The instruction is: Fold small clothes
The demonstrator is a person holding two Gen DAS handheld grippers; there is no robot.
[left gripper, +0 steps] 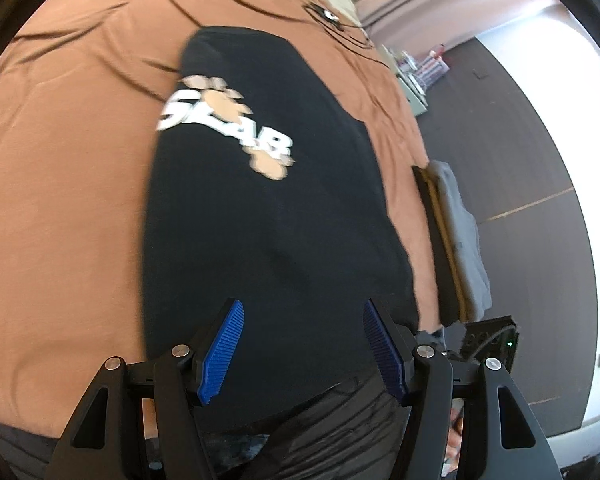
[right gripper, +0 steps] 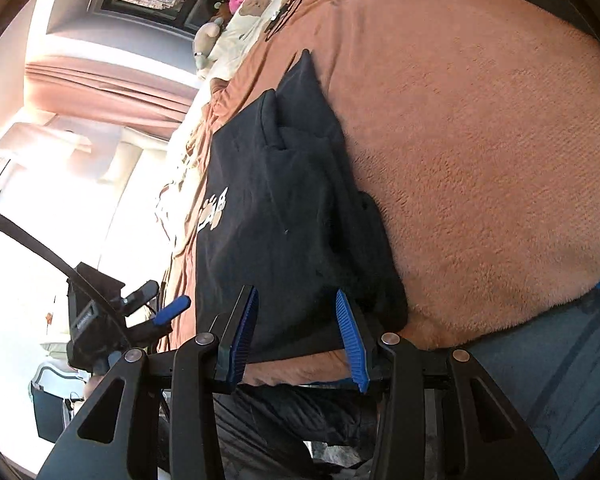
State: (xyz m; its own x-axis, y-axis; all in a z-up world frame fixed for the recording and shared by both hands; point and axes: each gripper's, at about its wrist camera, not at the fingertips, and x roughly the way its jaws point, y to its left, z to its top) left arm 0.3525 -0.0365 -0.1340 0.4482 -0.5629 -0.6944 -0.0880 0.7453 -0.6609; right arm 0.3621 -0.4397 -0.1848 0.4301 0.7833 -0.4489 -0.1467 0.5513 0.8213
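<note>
Brown blanket (left gripper: 60, 160) bears black shirt (left gripper: 268, 220), blurred lettering unreadable; both grippers' fingers (left gripper: 222, 350) released.

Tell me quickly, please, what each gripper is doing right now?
Left gripper: open, empty, over the black garment.
Right gripper: open, pads apart above the garment's near edge, gripping nothing.

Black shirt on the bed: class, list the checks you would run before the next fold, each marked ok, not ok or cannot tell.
1. Black shirt lies on the brown blanket: ok.
2. Left gripper empty, jaws apart: ok.
3. Right gripper free of cloth: ok, jaws apart with the shirt's near edge between them, unpinched.
4. Printed side faces up: ok.
5. Shirt smooth and flat: not ok, a folded layer bunches along one side.
6. Far edge square: cannot tell.
</note>
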